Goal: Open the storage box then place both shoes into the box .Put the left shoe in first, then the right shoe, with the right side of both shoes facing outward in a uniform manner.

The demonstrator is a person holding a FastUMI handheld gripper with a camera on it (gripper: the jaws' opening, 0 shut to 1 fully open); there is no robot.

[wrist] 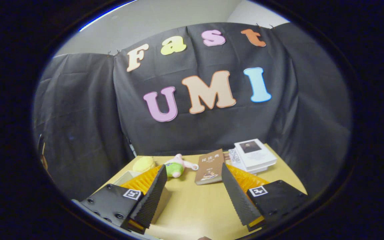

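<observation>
My gripper [193,168] is held above a wooden table [195,206], open, with nothing between its two black ribbed fingers [152,196]. A pale box [124,176] stands on the table under and behind the left finger. Most of it is hidden, and I cannot tell whether its lid is open or closed.
Beyond the fingertips lie a yellow soft toy [143,164], a pink and green plush toy [176,166] and a brown book [210,166]. A stack of white books [254,155] sits at the far right corner. Black cloth walls close in the table's back and sides.
</observation>
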